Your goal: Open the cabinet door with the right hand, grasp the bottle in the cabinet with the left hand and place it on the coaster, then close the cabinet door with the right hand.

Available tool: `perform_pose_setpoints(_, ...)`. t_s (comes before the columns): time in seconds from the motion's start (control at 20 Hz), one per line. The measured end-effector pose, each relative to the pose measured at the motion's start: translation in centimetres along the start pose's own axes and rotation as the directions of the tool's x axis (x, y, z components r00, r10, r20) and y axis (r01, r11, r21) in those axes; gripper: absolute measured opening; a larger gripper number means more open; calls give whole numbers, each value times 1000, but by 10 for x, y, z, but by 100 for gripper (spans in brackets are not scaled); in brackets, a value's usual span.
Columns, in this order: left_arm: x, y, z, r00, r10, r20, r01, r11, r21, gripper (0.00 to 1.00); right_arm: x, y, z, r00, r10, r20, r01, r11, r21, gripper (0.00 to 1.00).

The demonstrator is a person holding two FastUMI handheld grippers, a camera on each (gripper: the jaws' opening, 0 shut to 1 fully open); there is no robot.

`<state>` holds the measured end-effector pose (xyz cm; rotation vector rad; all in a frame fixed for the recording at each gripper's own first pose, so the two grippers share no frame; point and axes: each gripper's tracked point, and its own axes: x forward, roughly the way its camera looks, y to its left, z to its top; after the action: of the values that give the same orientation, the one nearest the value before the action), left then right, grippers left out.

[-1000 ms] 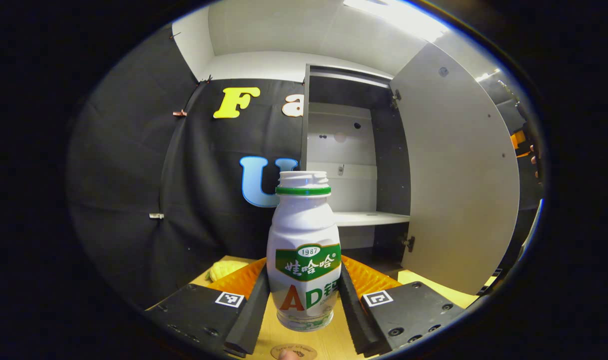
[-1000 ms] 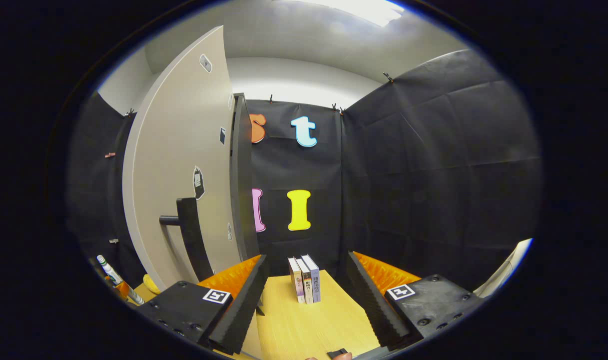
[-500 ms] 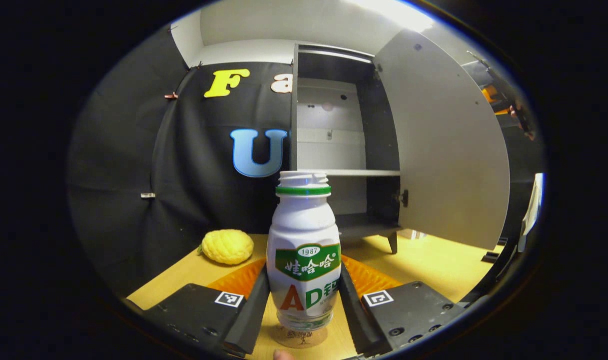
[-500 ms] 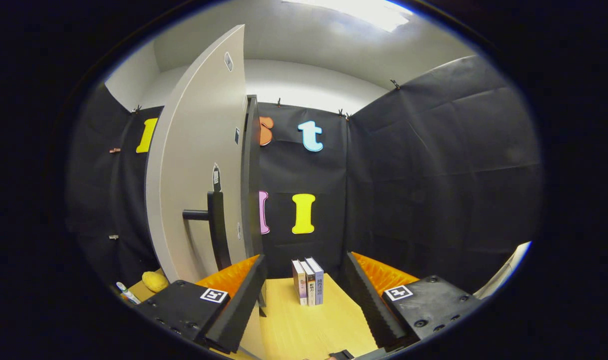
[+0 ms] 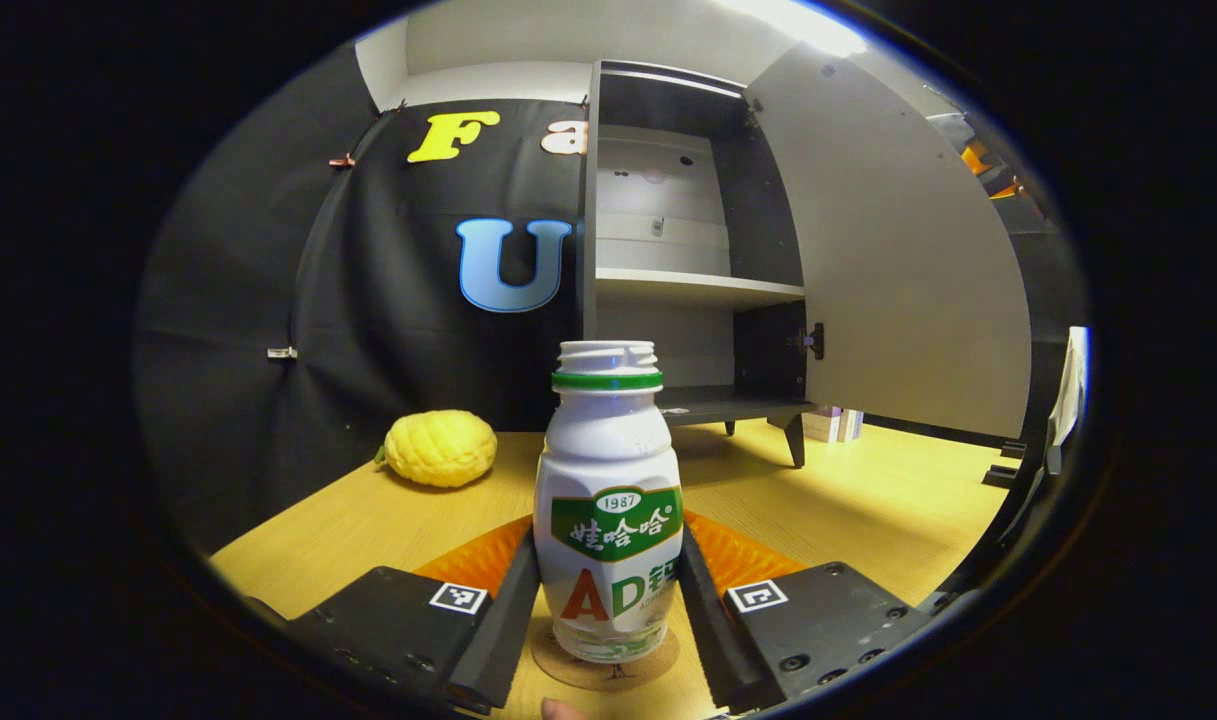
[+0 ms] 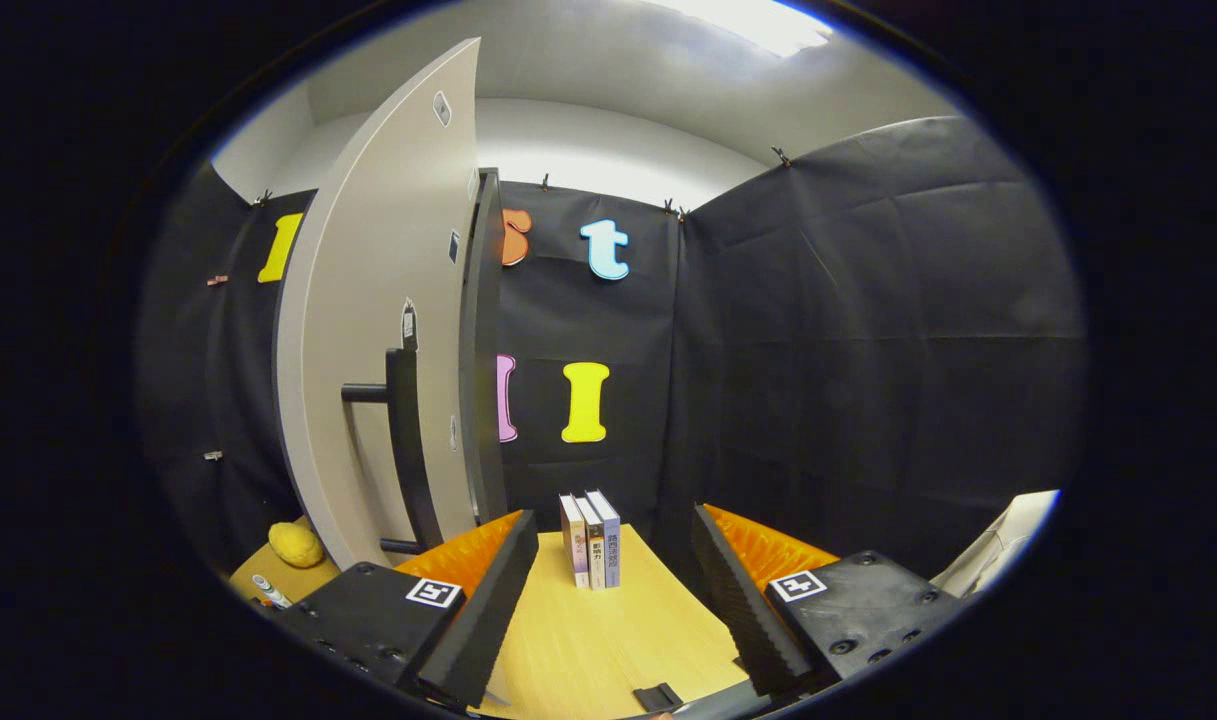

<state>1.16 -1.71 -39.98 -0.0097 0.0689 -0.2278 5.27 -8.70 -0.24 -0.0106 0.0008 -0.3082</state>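
Note:
In the left gripper view, a white bottle with a green neck ring and no cap stands upright between my two fingers. My left gripper is shut on the bottle. Its base sits on or just above a round cork coaster on the wooden table. Behind stands the cabinet, its door swung open to the right. In the right gripper view, my right gripper is open with nothing between its fingers. The open door and its dark bar handle are to its left.
A yellow bumpy fruit lies on the table left of the cabinet. Three books stand upright at the far table edge ahead of the right gripper. A small dark object lies on the table near that gripper.
The left gripper has come down with the bottle, from cabinet height to the coaster on the table. The right gripper shifted slightly beside the open door and stayed open.

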Motion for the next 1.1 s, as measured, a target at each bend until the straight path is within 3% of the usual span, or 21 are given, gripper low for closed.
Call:
perform_pose_setpoints(0.15,1,7,-4,1000,21,4,-21,1000,-7,73,2,-1,-1,1000,-12,-11,12,1000,20,96)
perform_pose_setpoints(0.55,1,3,-10,1000,-8,-19,7,1000,-20,75,0,5,1,1000,-3,-3,3,1000,12,96)
perform_pose_setpoints(0.85,-3,3,-1,999,9,-50,-9,1000,-13,93,4,7,1,1000,15,1,-15,1000,24,96)
perform_pose_setpoints(1.1,-16,5,42,995,51,-80,-58,994,-88,94,10,9,10,1000,24,14,-24,1000,19,96)
